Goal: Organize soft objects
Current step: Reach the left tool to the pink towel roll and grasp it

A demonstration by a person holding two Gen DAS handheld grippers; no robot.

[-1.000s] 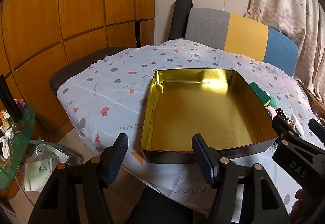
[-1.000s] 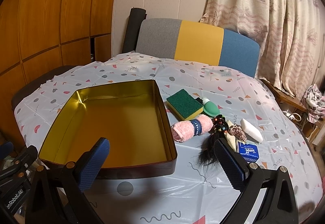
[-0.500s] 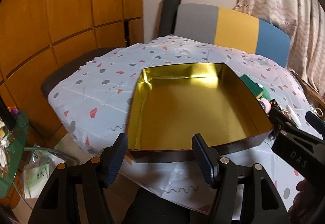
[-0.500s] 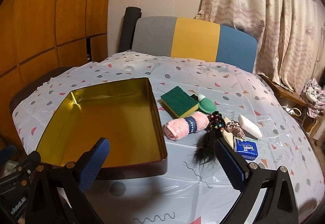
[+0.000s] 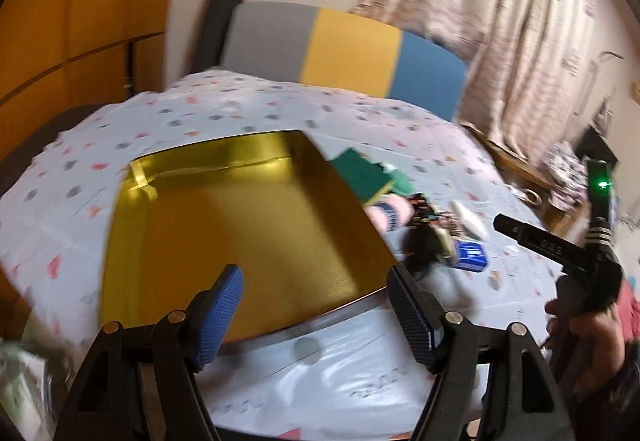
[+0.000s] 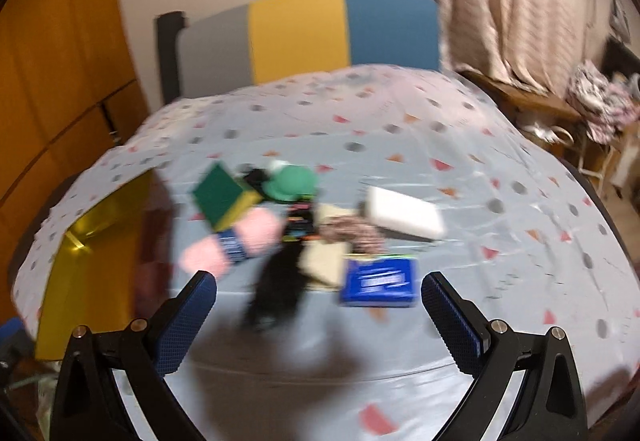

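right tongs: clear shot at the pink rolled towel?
Probably yes. The right tongs are open, holding nothing, and the pink rolled towel lies uncovered ahead-left, though the green sponge and black hairpiece crowd it.

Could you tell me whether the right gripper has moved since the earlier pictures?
Yes. The right gripper has swung right: the gold tray now sits at the view's left edge, with the blue packet ahead.
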